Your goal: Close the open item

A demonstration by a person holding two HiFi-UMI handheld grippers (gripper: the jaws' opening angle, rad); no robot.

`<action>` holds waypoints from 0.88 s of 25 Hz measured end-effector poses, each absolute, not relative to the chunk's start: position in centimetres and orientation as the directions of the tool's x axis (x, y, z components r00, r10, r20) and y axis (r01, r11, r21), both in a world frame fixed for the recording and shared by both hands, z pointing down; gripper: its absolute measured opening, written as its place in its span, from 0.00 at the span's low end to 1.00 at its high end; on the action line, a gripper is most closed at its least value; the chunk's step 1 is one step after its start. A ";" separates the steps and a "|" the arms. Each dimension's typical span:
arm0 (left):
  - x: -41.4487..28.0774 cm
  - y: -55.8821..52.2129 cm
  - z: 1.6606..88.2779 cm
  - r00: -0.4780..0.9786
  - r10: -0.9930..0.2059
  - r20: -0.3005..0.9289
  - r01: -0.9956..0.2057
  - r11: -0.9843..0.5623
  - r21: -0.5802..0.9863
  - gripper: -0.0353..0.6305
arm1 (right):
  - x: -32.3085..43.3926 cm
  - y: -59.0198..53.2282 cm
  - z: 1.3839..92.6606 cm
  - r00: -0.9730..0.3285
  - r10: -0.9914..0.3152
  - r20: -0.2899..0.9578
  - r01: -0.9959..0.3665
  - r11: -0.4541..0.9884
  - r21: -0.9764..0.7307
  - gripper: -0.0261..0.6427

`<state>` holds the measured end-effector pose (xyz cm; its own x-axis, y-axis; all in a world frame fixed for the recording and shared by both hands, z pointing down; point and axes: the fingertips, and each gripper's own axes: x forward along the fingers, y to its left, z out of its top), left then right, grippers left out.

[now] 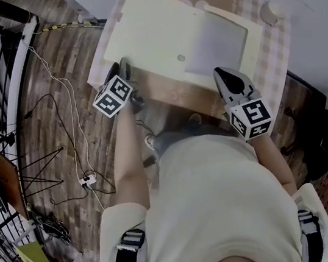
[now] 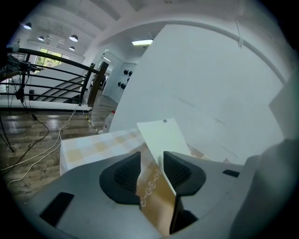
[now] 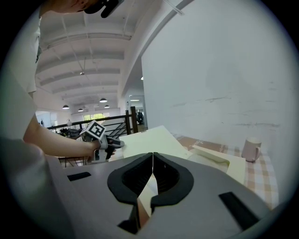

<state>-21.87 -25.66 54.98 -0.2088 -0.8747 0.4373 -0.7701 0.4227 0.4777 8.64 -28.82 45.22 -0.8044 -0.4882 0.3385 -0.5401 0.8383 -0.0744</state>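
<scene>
The cream box point(image 1: 255, 36) lies open on the table point(image 1: 279, 56), its tray bare and its lid point(image 1: 148, 34) spread toward 9 o'clock. The left gripper point(image 1: 122, 68) has its jaws apart around the lid's edge. The right gripper point(image 1: 224, 74) has its jaws together at the tray's 6 o'clock. A mug point(image 1: 270, 13) stands at 2 o'clock.
</scene>
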 end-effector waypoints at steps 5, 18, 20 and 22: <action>-22.3 -25.8 54.7 -0.230 -0.857 0.461 -0.776 0.448 0.445 0.15 | 10.1 -28.6 45.3 -0.793 -0.513 0.329 -0.567 0.819 -0.089 0.04; -19.4 -25.9 50.1 -0.188 -0.910 0.369 -0.804 0.358 0.474 0.08 | 11.9 -28.8 44.8 -0.761 -0.569 0.312 -0.617 0.783 -0.078 0.04; -18.6 -25.7 49.4 -0.177 -0.918 0.356 -0.809 0.342 0.478 0.07 | 12.2 -29.0 44.7 -0.753 -0.580 0.311 -0.628 0.775 -0.075 0.04; -17.6 -25.7 48.5 -0.155 -0.929 0.336 -0.819 0.311 0.482 0.07 | 12.4 -29.2 44.5 -0.745 -0.591 0.309 -0.638 0.767 -0.071 0.04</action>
